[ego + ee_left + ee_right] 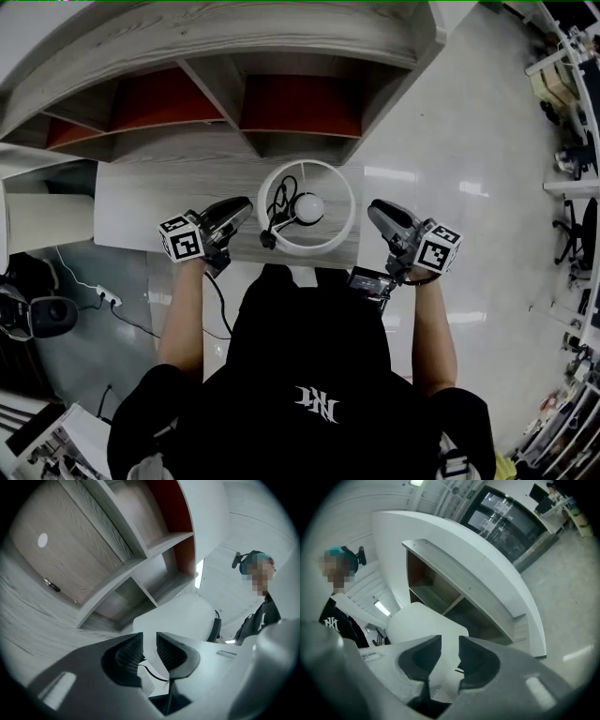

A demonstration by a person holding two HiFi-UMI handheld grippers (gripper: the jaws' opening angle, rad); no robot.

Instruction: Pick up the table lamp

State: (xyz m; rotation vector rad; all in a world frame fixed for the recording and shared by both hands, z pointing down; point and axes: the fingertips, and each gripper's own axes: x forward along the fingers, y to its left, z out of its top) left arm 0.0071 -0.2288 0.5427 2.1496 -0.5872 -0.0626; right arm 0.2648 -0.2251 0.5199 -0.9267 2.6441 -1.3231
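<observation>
The table lamp (pixel 308 207) stands on the small grey desk (pixel 159 192), seen from straight above as a round white shade with the bulb in its middle and a black cord inside the ring. My left gripper (pixel 246 208) is at the shade's left side and my right gripper (pixel 372 211) at its right side, each a short gap away. In the left gripper view the jaws (pixel 149 641) stand apart with the white shade (pixel 183 616) just beyond them. In the right gripper view the jaws (pixel 450 644) are also apart, with the shade (pixel 424 623) ahead. Nothing is pinched by either.
Behind the desk stands a curved grey wood shelf unit (pixel 225 84) with red back panels. A power strip (pixel 108 300) with a white cable lies on the floor at the left. Desks and chairs (pixel 572 187) stand at the far right across the shiny floor.
</observation>
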